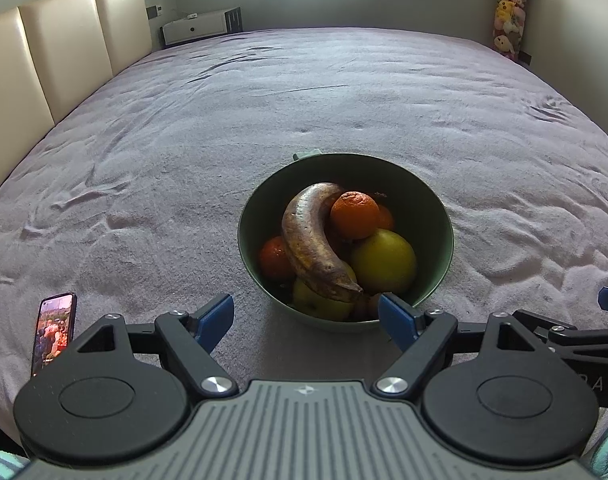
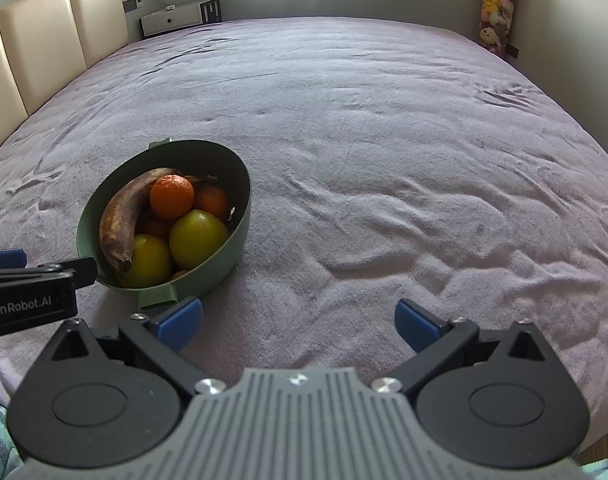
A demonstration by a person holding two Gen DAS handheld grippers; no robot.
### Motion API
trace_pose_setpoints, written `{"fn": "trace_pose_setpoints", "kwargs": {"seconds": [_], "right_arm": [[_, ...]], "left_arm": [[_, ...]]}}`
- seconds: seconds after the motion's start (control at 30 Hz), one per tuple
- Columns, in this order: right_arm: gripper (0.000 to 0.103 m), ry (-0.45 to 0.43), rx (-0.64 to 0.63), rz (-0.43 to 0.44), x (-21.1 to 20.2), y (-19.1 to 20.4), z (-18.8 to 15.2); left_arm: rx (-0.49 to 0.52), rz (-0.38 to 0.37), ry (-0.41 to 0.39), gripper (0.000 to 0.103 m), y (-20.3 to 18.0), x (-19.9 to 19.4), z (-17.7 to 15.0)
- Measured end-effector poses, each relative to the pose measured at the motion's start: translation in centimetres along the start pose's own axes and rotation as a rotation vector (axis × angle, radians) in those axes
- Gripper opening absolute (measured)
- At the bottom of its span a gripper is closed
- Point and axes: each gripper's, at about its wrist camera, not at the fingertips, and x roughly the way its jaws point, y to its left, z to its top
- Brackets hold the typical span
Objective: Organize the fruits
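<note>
A green bowl point(image 1: 438, 208) stands on the bed, also seen in the right wrist view point(image 2: 239, 232). It holds a brown overripe banana point(image 1: 310, 240), oranges point(image 1: 354, 214) and yellow-green apples point(image 1: 384, 262). My left gripper point(image 1: 306, 316) is open and empty, its blue fingertips just before the bowl's near rim. My right gripper point(image 2: 299, 322) is open and empty, to the right of the bowl over bare bedspread. In the right wrist view the banana point(image 2: 119, 220), an orange point(image 2: 171, 196) and an apple point(image 2: 197, 236) show clearly.
A lilac bedspread point(image 1: 304, 100) covers a large bed. A lit phone point(image 1: 53, 330) lies at the near left. A cream padded headboard point(image 1: 43, 52) runs along the left; a white nightstand point(image 1: 195, 26) and a column of plush toys point(image 1: 510, 8) stand at the far wall.
</note>
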Motion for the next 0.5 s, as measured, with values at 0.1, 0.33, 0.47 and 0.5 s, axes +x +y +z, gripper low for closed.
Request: {"fn": "trace_pose_setpoints", "kwargs": {"seconds": [0.1, 0.33, 0.47, 0.5], "right_arm": [[0.099, 0.0, -0.001, 0.0, 0.01, -0.01, 0.0], [0.099, 0.001, 0.0, 0.0, 0.01, 0.0, 0.0], [0.099, 0.002, 0.0, 0.0, 0.04, -0.03, -0.02], [0.099, 0.003, 0.001, 0.0, 0.08, -0.05, -0.04]], "left_arm": [[0.007, 0.001, -0.005, 0.096, -0.04, -0.03, -0.02], [0.02, 0.008, -0.011, 0.096, -0.15, -0.1, -0.05], [0.025, 0.011, -0.016, 0.096, -0.2, -0.22, -0.01], [0.025, 0.011, -0.017, 0.096, -0.18, -0.24, -0.03]]}}
